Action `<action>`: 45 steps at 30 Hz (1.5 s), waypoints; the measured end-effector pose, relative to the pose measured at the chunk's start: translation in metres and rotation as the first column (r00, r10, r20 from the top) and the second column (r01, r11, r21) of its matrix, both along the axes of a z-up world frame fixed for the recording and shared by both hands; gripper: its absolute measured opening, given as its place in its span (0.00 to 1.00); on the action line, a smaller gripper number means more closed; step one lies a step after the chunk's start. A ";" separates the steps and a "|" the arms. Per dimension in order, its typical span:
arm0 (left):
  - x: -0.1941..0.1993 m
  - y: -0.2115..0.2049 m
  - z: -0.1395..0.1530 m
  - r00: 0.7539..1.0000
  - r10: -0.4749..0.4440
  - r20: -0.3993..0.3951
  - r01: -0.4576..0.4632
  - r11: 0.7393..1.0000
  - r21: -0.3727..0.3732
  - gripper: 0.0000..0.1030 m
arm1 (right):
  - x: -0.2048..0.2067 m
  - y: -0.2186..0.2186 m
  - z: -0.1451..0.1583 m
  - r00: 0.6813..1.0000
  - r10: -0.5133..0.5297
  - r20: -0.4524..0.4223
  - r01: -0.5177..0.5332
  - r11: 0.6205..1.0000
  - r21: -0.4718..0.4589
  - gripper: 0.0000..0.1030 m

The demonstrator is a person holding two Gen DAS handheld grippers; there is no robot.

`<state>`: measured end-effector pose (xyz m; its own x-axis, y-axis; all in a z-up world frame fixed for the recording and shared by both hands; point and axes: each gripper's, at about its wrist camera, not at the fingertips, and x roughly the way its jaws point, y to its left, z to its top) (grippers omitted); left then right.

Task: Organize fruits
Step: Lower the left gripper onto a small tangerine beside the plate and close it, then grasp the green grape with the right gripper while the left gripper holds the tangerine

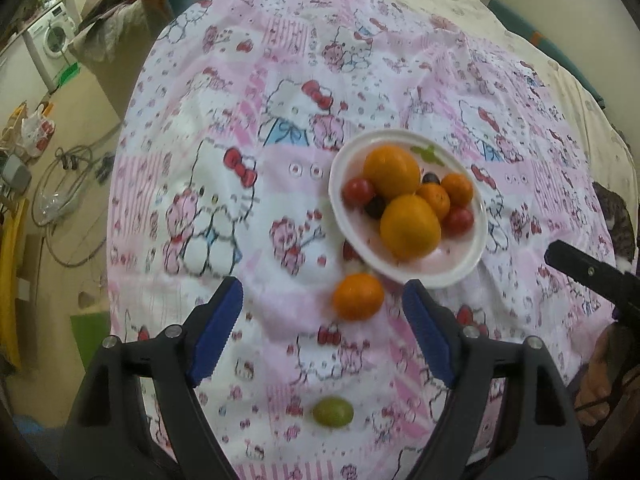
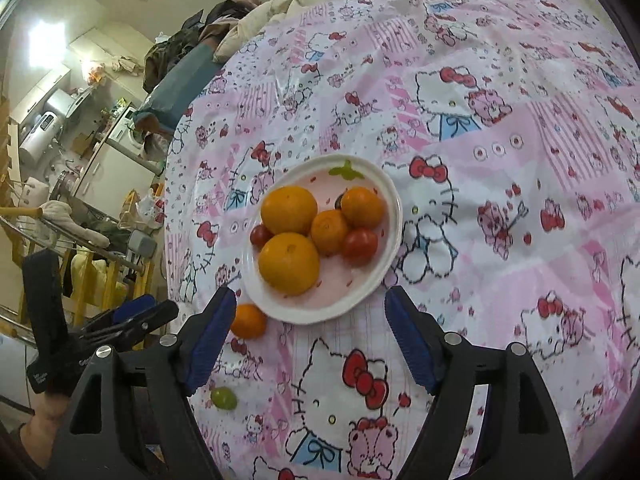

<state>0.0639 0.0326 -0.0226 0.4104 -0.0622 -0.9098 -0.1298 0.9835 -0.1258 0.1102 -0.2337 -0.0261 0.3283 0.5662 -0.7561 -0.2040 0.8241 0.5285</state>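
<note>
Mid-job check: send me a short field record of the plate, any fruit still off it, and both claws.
plate: white plate on the patterned cloth, holding two big oranges, two small ones, red tomatoes, dark grapes
off plate: small orange just beside the rim; green grape nearer the claws
left claw: open, empty, small orange below its gap
right claw: open, empty, above the plate's near edge

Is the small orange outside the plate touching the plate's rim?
Apart. In the left wrist view, a strip of cloth shows between the small orange and the plate rim. The right wrist view has one jaw partly covering the orange.
</note>
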 end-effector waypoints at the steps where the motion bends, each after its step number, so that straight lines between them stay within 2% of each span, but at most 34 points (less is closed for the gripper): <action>1: -0.005 0.000 -0.001 1.000 0.001 -0.005 -0.001 1.000 0.001 0.77 | -0.002 0.000 -0.001 1.000 -0.001 -0.003 0.001 1.000 0.000 0.77; 7: -0.021 0.000 -0.012 1.000 0.005 -0.031 -0.005 1.000 0.003 0.77 | -0.011 0.001 -0.009 0.999 -0.009 -0.031 0.008 1.000 -0.005 0.77; 14: -0.021 0.003 -0.024 0.998 0.020 -0.052 -0.020 1.000 0.007 0.77 | -0.014 0.005 -0.018 0.998 -0.001 -0.057 0.000 1.000 -0.022 0.77; 18: -0.014 -0.015 -0.034 0.996 -0.049 -0.072 0.050 0.999 0.014 0.77 | -0.011 0.006 -0.021 0.997 -0.006 -0.076 0.005 1.000 -0.013 0.77; 22: 0.004 -0.042 -0.045 0.988 -0.126 -0.093 0.132 0.989 0.066 0.74 | -0.008 0.004 -0.023 0.996 -0.017 -0.084 0.016 1.000 -0.011 0.77; 27: 0.027 -0.061 -0.069 0.974 -0.173 -0.147 0.188 0.977 0.099 0.57 | -0.006 -0.003 -0.023 0.996 -0.037 -0.087 0.037 0.999 -0.005 0.77; 31: 0.035 -0.068 -0.083 0.967 -0.184 -0.176 0.209 0.969 0.134 0.52 | -0.005 -0.007 -0.026 0.994 -0.049 -0.097 0.048 0.999 -0.009 0.77; 33: 0.037 -0.067 -0.089 0.965 -0.182 -0.190 0.212 0.966 0.149 0.39 | -0.004 -0.007 -0.026 0.994 -0.050 -0.100 0.049 0.999 -0.008 0.77; 34: 0.037 -0.066 -0.091 0.964 -0.179 -0.197 0.209 0.967 0.147 0.38 | -0.004 -0.007 -0.026 0.994 -0.048 -0.098 0.048 0.999 -0.008 0.77; 39: 0.033 -0.064 -0.083 0.967 -0.180 -0.180 0.205 0.970 0.130 0.37 | -0.003 -0.005 -0.024 0.996 -0.040 -0.084 0.040 0.999 -0.009 0.77; 45: 0.017 -0.045 -0.052 0.979 -0.132 -0.154 0.147 0.985 0.089 0.37 | -0.007 -0.001 -0.022 0.996 -0.029 -0.082 0.029 1.000 -0.013 0.77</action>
